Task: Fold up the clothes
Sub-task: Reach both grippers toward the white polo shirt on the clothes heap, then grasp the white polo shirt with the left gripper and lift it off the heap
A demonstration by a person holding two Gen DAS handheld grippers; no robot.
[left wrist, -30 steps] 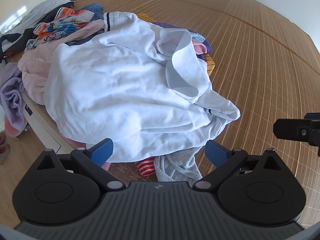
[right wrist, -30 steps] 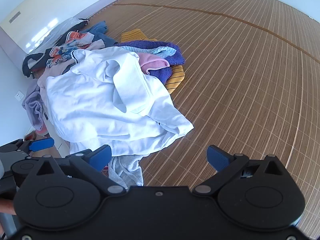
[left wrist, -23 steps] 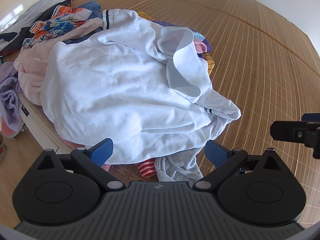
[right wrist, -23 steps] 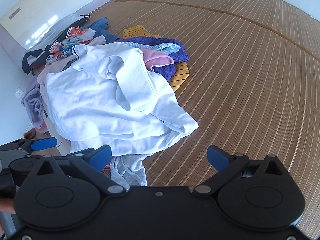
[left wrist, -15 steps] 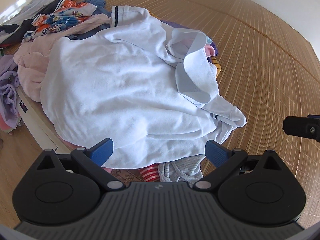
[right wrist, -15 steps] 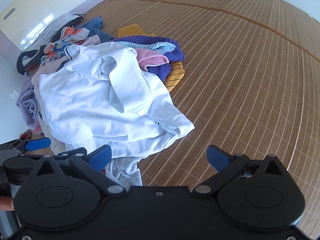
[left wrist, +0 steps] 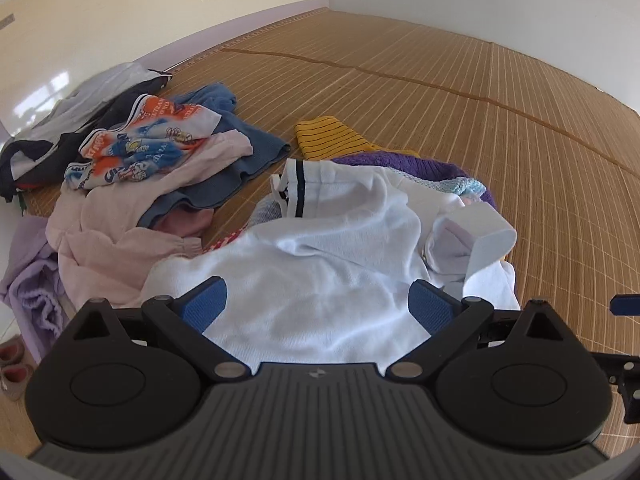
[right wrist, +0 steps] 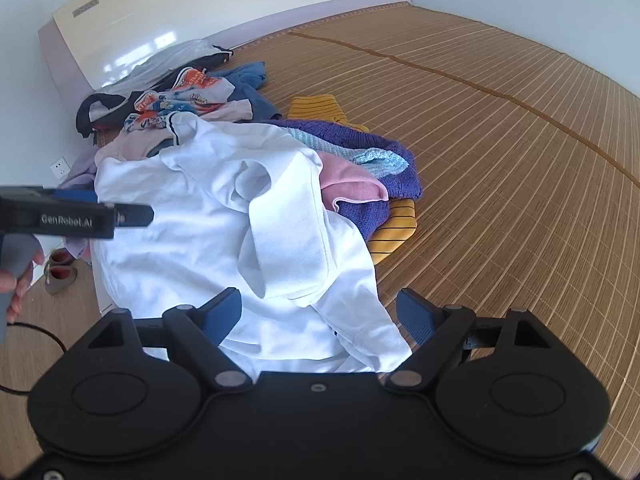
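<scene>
A crumpled white shirt (left wrist: 320, 280) with dark-striped cuffs lies on top of a heap of clothes on a bamboo mat; it also shows in the right wrist view (right wrist: 224, 232). My left gripper (left wrist: 318, 306) is open and empty, just above the shirt's near part. My right gripper (right wrist: 320, 314) is open and empty, low over the shirt's near right edge. The left gripper's side (right wrist: 76, 218) shows at the left of the right wrist view.
The heap holds a pink garment (left wrist: 120, 240), a blue one (left wrist: 240, 160), a cartoon-print one (left wrist: 140, 136), a purple knit (right wrist: 360, 148) and a yellow striped one (right wrist: 392, 228). The bamboo mat (right wrist: 520, 160) spreads to the right. A glossy headboard (right wrist: 200, 20) stands behind. Shoes (right wrist: 60, 272) lie on the floor at left.
Both grippers have dropped lower and tilted up toward the heap, so the wall and headboard now show. The shirt lies as before. Both grippers stay open.
</scene>
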